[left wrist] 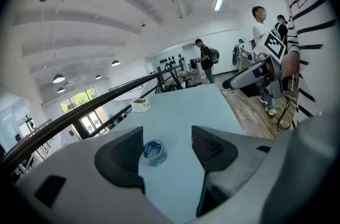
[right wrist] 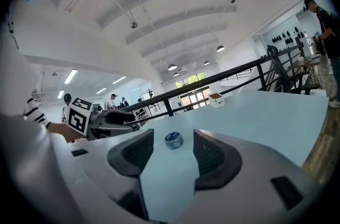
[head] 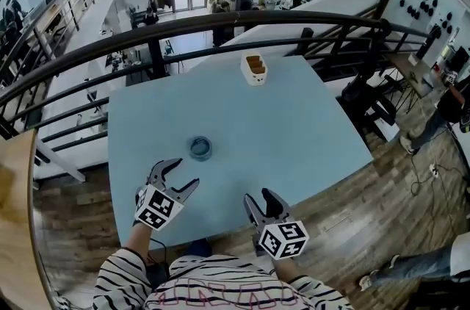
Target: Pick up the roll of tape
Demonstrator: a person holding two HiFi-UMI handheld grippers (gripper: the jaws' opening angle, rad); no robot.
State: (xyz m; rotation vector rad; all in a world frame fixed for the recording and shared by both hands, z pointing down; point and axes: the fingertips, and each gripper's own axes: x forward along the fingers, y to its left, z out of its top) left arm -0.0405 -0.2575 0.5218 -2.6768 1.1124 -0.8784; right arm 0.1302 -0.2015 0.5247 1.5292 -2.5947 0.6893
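roll of tape seen lying flat on light-blue surface, untouched, just ahead of left gripper. Fingers there spread wide, nothing held. Same noted for right gripper, near surface front edge. Small white container located at far side.

The roll of tape is small and blue. It lies flat on the pale blue bench, hole facing up, well short of the white box.
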